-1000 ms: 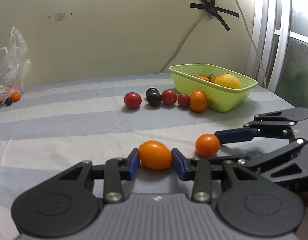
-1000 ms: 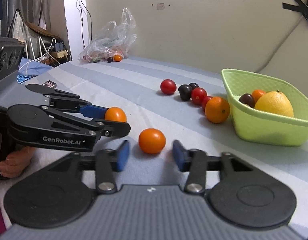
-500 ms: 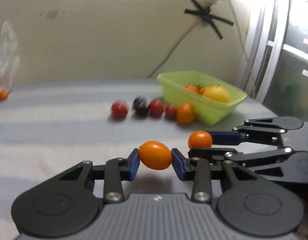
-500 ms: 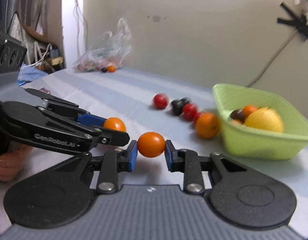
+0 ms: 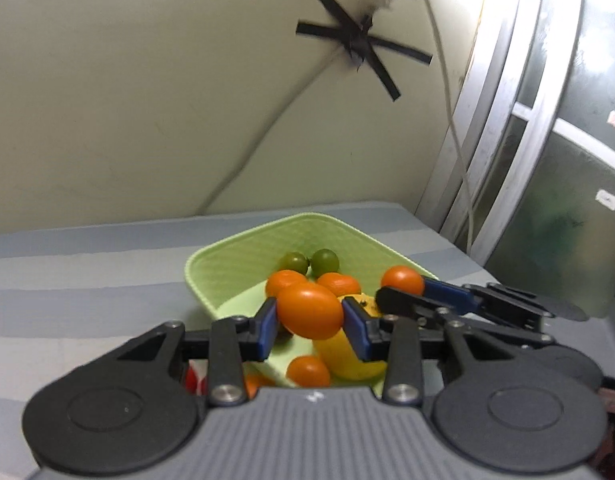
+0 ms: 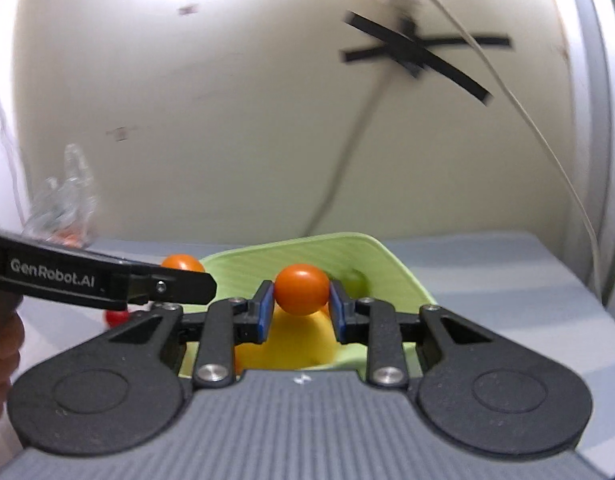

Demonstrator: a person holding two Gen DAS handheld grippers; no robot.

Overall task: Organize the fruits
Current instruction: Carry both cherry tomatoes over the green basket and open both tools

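Note:
My left gripper (image 5: 309,323) is shut on an oval orange tomato (image 5: 309,311) and holds it above the light green basket (image 5: 243,252). My right gripper (image 6: 301,312) is shut on a round orange tomato (image 6: 301,289) above the same basket (image 6: 371,256). In the left wrist view the right gripper shows at right with its tomato (image 5: 401,280). In the right wrist view the left gripper's arm crosses from the left with its tomato (image 6: 182,263). The basket holds a yellow lemon (image 5: 343,354), orange fruits (image 5: 308,370) and two green ones (image 5: 325,261).
A red tomato (image 6: 117,317) lies on the striped cloth left of the basket. A clear plastic bag (image 6: 63,208) sits far left by the wall. A cable and black tape (image 5: 359,48) hang on the wall. A window frame (image 5: 503,120) stands at right.
Both grippers have lifted off the cloth and moved forward, carrying their tomatoes from the table front to above the basket.

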